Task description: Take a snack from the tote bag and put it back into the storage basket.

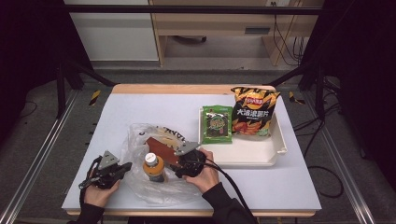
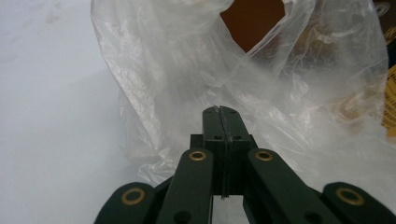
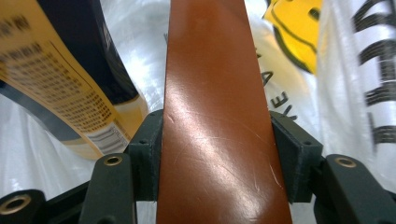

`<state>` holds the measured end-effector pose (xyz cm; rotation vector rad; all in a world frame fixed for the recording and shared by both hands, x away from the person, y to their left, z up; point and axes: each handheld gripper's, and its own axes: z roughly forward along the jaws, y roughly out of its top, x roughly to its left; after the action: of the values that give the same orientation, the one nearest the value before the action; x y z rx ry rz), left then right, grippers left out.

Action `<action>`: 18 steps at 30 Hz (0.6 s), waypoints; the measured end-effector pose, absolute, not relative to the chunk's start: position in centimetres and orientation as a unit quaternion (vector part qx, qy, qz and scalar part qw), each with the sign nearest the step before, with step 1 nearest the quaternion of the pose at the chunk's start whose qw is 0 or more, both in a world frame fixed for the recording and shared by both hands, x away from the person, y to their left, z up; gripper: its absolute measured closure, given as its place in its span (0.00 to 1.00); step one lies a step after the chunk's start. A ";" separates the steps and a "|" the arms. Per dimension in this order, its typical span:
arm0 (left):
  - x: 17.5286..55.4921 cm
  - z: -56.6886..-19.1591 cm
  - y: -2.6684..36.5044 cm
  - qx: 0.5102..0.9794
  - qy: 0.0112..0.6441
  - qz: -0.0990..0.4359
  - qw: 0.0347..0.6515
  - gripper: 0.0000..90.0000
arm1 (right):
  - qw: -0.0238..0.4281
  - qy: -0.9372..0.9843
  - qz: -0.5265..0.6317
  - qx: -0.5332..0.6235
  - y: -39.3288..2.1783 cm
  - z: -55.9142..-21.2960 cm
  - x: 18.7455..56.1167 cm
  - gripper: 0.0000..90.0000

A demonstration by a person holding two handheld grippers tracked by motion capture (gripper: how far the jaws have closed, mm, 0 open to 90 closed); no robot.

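Down near the front edge of the white surface (image 1: 140, 102), a crumpled clear plastic bag (image 1: 161, 184) lies spread out, and both tongs work at it from either side. The left tongs (image 1: 122, 169) sit at the bag's left edge, held in the person's left hand (image 1: 98, 193). In the left gripper view the left tongs (image 2: 222, 109) have their jaws pressed flat together with a thin fold of the bag's film (image 2: 187, 93) apparently caught at the tips. The right tongs (image 1: 177, 169), in the right hand (image 1: 205, 177), reach into the bag from the right. In the right gripper view their jaws clamp both sides of a flat, glossy reddish-brown packet (image 3: 217, 121), which runs straight up between them. From above, that packet (image 1: 161, 148) lies tilted inside the bag, just behind a bottle (image 1: 153, 169) with an orange cap that stands upright in the bag between the two tongs. The bottle's yellow and dark label (image 3: 60, 79) sits close on the left in the right gripper view.

Toward the right edge, a white tray (image 1: 261, 156) holds a green snack packet (image 1: 217, 123) and, beside it on the right, a larger orange chip bag (image 1: 254, 112), both leaning at the tray's far end. The tray lies well apart from the left tongs and just beside the right hand.
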<state>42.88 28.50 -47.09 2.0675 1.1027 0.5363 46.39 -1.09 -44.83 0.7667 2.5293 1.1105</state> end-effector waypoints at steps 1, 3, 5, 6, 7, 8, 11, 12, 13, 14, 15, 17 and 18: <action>42.9 -47.1 28.5 0.804 0.427 0.205 0.359 1.00 | 0.136 0.872 0.389 0.266 -1.3 -44.6 46.3 0.49; 43.0 -47.2 28.3 0.806 0.426 0.206 0.356 1.00 | 0.137 0.866 0.400 0.266 -1.5 -44.2 46.2 0.49; 43.0 -47.2 28.3 0.807 0.426 0.204 0.355 1.00 | 0.136 0.862 0.411 0.265 -1.8 -43.9 46.1 0.49; 43.0 -47.2 28.3 0.807 0.426 0.204 0.354 1.00 | 0.136 0.860 0.416 0.264 -1.9 -43.8 46.1 0.49; 43.0 -47.2 28.3 0.807 0.426 0.204 0.354 1.00 | 0.135 0.857 0.422 0.263 -2.1 -43.6 46.1 0.49; 43.0 -47.2 28.3 0.807 0.426 0.203 0.354 1.00 | 0.135 0.856 0.425 0.261 -2.1 -43.5 46.1 0.49; 43.0 -47.2 28.3 0.808 0.427 0.203 0.353 1.00 | 0.135 0.855 0.429 0.259 -2.3 -43.1 46.0 0.49; 43.0 -47.2 28.3 0.808 0.427 0.203 0.353 1.00 | 0.137 0.854 0.430 0.257 -2.3 -43.0 45.9 0.49; 43.0 -47.3 28.3 0.808 0.427 0.203 0.353 1.00 | 0.136 0.855 0.432 0.253 -2.3 -42.8 45.9 0.49; 43.0 -47.3 28.3 0.807 0.427 0.203 0.354 1.00 | 0.135 0.855 0.435 0.249 -2.3 -42.7 45.8 0.49; 43.1 -47.3 28.3 0.808 0.426 0.204 0.353 1.00 | 0.133 0.856 0.435 0.246 -2.2 -42.5 45.7 0.49; 43.1 -47.3 28.3 0.808 0.426 0.204 0.353 1.00 | 0.135 0.856 0.437 0.241 -2.2 -42.2 45.5 0.49; 43.1 -47.3 28.3 0.808 0.426 0.204 0.353 1.00 | 0.136 0.856 0.438 0.238 -2.2 -42.0 45.4 0.49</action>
<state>43.08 28.29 -47.29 2.0895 1.1015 0.5269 45.44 -2.19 -41.95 0.6893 2.4792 1.2684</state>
